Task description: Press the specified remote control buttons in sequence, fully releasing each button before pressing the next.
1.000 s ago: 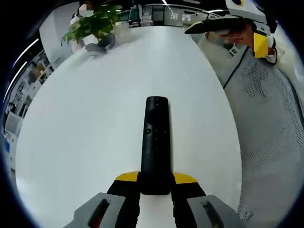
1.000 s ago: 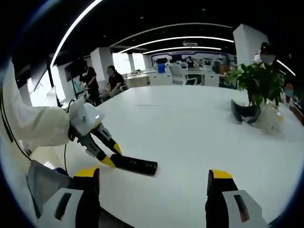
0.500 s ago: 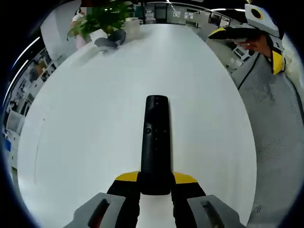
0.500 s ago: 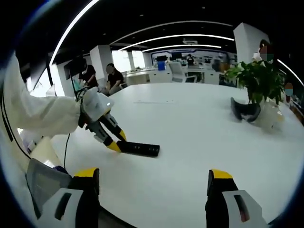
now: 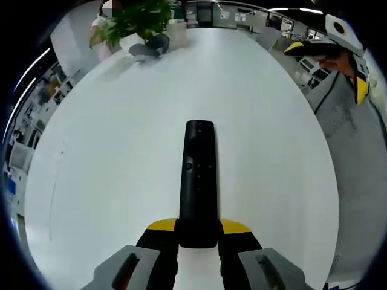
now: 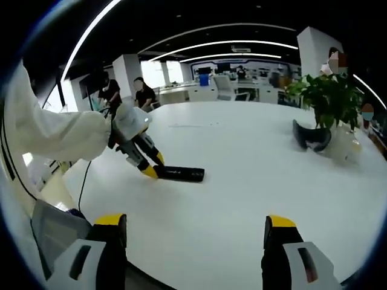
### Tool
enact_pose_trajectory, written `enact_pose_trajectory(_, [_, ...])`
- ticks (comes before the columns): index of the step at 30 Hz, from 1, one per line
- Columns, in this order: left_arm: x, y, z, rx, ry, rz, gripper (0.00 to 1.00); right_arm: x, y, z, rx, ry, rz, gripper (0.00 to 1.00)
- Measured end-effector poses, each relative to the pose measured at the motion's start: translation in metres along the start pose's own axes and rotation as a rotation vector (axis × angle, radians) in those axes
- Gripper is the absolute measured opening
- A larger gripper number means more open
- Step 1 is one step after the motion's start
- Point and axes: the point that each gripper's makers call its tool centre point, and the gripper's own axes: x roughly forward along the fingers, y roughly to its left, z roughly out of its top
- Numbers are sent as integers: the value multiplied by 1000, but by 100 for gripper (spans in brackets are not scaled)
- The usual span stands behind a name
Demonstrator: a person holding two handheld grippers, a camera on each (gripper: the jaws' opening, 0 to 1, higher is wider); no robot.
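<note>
A long black remote control points away from me in the left gripper view, its near end clamped between the yellow-tipped jaws of my left gripper. Seen from the right gripper view, the same remote is held over the white table, with the left gripper shut on its left end and a white sleeve behind it. My right gripper stands open near the table's edge with nothing between its jaws; it also shows at the upper right of the left gripper view, off the table.
A potted green plant and a dark curved object stand at the table's far side. People sit at desks beyond the table. A grey mesh floor or chair surface lies past the table's right edge.
The left gripper has carried the remote further in over the table and slightly up in the right gripper view. The right gripper has stayed open and nearly still.
</note>
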Motion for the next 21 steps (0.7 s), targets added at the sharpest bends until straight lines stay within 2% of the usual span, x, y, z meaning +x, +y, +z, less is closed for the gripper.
enact_pose_trajectory(8, [2,20,3,12,4,8,24,0,-2,-2,-3,11,-4,93])
enact_pose_trajectory(13, [1,37,2,50,37,33,24,1,-2,-2,4,12,-4,94])
enact_pose_trajectory(21, [2,59,2,65,60,56,24,1,-2,-6,6,26,-3,94])
